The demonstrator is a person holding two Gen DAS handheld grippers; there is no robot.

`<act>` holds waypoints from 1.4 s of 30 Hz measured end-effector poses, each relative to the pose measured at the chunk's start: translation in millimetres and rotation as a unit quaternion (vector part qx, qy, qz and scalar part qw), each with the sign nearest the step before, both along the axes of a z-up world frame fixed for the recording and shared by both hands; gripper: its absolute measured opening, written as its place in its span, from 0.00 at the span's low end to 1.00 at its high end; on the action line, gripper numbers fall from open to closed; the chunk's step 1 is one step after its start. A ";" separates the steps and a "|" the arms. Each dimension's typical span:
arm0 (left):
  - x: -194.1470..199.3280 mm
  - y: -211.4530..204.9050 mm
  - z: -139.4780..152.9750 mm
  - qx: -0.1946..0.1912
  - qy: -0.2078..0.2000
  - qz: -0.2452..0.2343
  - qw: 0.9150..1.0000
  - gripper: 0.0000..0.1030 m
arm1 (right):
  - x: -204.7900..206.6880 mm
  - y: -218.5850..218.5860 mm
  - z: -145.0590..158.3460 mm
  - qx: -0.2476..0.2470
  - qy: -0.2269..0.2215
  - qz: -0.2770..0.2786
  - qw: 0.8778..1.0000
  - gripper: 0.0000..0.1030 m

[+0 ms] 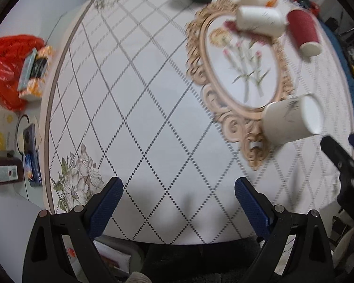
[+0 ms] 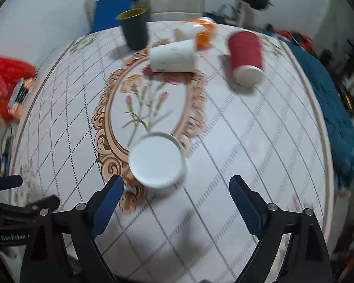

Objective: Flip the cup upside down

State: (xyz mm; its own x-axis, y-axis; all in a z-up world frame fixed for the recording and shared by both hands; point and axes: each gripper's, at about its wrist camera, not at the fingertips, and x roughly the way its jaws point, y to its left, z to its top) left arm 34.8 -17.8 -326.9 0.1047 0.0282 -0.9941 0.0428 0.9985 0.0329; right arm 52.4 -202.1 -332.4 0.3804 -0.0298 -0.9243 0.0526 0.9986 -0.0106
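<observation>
Cup: I see the white cup [image 2: 158, 161] on its side on the counter [image 2: 247, 141], at the near end of the oval mat [image 2: 101, 127], its open mouth facing my right hand-held gripper [image 2: 176, 189]; it lies just ahead of the fingers, nearer the left one.
Right hand-held gripper: spread wide, holding nothing, touching nothing.
Left hand-held gripper [image 1: 179, 194]: also wide and empty, over bare counter; the cup [image 1: 292, 120] sits well off to its right.
Other cups: a white cup [image 2: 172, 56], a red cup [image 2: 246, 56] and a dark cup [image 2: 134, 29] lie or stand farther back.
Hard to see: motion blur smears both views; the orange-and-white item behind is unclear.
</observation>
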 end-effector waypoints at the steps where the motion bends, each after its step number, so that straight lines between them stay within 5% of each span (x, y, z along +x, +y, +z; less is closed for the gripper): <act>1: -1.6 -1.9 8.3 -0.003 -0.009 -0.005 1.000 0.94 | -8.3 -4.4 9.6 -0.001 0.000 -0.015 1.000 0.91; 11: -19.1 -29.4 99.0 -0.027 -0.088 -0.041 0.995 0.94 | -71.6 -24.2 92.2 -0.034 -0.017 -0.092 0.995 0.91; 26: -101.9 -47.2 215.4 -0.030 -0.181 -0.006 0.983 0.94 | -160.3 -36.1 219.6 -0.036 -0.083 -0.062 0.994 0.91; 42: -156.7 -46.3 272.8 -0.023 -0.208 0.003 0.978 0.94 | -230.0 -30.7 305.0 -0.024 -0.126 -0.044 0.991 0.95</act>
State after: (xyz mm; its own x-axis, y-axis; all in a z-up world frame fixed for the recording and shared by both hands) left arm -121.9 -64.1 -54.1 0.4997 -0.0132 -0.8661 0.0289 0.9996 0.0015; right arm -177.6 -232.8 -27.4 0.5935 -0.1143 -0.7966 0.1465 0.9887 -0.0328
